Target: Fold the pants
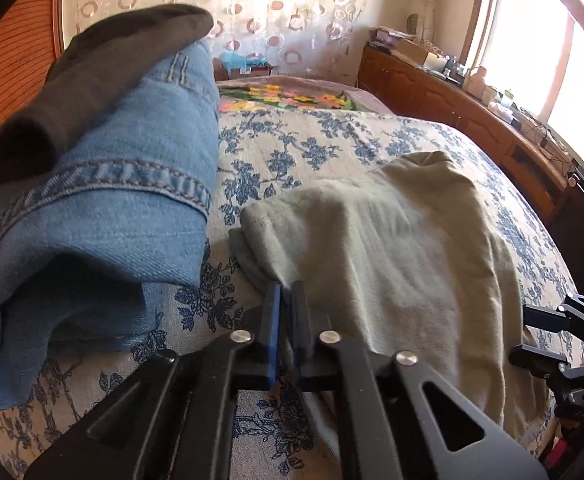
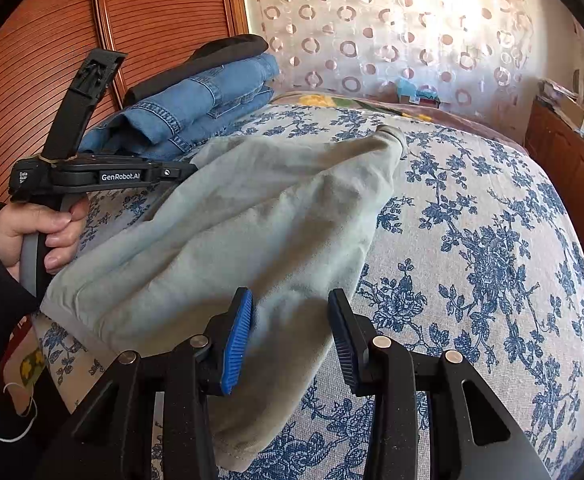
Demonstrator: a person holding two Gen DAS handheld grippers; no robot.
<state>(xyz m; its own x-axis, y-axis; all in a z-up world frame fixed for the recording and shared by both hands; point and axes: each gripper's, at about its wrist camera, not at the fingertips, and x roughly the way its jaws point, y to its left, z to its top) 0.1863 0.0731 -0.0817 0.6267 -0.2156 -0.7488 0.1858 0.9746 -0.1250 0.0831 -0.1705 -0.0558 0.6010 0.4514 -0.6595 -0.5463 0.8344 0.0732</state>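
Note:
Pale green pants [image 1: 372,240] lie folded and rumpled on the blue-flowered bedspread [image 1: 312,148]. My left gripper [image 1: 286,290] is shut, its tips pinching the near left edge of the cloth. From the right wrist view the same gripper [image 2: 190,169] comes in from the left, held by a hand [image 2: 40,228], and the pants [image 2: 252,220] drape away from its tip. My right gripper [image 2: 290,300] stands open over the pants' near right part, cloth lying between its blue pads [image 2: 238,340] without being pressed. It also shows at the right edge of the left wrist view [image 1: 528,332].
A stack of folded blue jeans [image 1: 112,200] with a dark garment [image 1: 112,60] on top sits on the bed just left of the pants. A wooden cabinet [image 1: 452,104] loaded with small items runs along the right side. The bedspread [image 2: 472,240] lies bare to the right.

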